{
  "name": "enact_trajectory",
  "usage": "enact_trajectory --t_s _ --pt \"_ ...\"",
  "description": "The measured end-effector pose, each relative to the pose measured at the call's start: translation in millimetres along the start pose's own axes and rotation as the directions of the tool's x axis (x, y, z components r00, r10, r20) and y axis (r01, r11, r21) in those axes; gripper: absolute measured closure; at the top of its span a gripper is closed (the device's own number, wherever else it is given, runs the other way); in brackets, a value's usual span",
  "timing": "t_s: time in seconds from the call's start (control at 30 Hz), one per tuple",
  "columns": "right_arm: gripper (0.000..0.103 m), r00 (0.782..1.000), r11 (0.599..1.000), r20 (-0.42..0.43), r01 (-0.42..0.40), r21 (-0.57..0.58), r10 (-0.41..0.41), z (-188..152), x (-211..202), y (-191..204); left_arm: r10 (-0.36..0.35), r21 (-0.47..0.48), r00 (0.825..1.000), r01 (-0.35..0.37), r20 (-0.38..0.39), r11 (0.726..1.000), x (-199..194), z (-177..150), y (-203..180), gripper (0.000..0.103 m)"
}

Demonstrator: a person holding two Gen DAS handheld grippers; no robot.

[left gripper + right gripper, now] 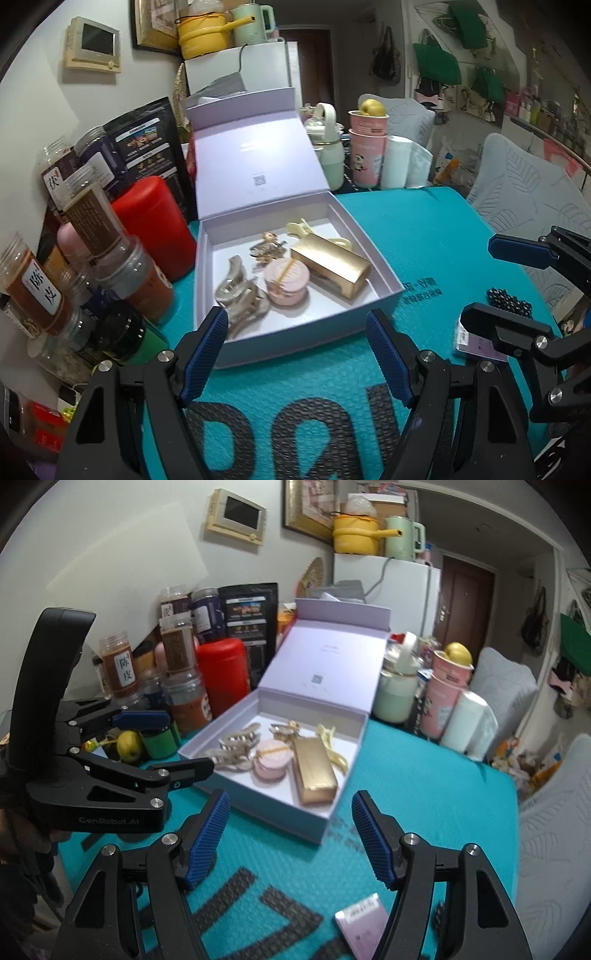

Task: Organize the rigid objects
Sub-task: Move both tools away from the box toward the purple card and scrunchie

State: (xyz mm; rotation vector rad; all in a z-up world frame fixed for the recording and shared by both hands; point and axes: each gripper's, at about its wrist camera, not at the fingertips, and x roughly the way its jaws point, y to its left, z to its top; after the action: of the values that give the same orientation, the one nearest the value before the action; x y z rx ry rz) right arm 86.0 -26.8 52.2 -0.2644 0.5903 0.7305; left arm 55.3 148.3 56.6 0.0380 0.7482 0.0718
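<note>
An open lilac box (306, 332) (332, 812) stands on the teal mat (424, 240) with its lid (255, 162) tilted up behind it. Inside lie a gold rectangular box (332, 269) (314, 775), a round pink compact (286, 282) (271, 762), beige claw clips (240, 291) (236, 747), a cream clip (299, 227) and a small ornate clip (267, 245). My left gripper (295, 321) (188, 740) hangs open just before the box's near wall, nothing between its fingers. My right gripper (291, 799) (478, 280) is open and empty, to the right of the box. A small lilac card (364, 923) (476, 339) lies on the mat under it.
Spice jars (37, 291), a red canister (155, 225) and a black pouch (147, 147) crowd the box's left side. Behind stand a mint flask (328, 155), pink cups (365, 155) and a white roll (395, 162). Black beads (509, 302) lie at the mat's right edge, with grey chairs (524, 184) beyond.
</note>
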Motion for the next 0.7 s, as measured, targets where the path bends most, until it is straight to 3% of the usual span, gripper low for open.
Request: enact_trajectory --t_s 0.7 --pt "0.033 0.994 0.973 -0.061 0.106 0.206 -0.096 -86.9 -54.9 -41.6 -0.173 0.059 0.984 0.175 -0.031 0.983 -11.7 -37.0 -81.6 0.026"
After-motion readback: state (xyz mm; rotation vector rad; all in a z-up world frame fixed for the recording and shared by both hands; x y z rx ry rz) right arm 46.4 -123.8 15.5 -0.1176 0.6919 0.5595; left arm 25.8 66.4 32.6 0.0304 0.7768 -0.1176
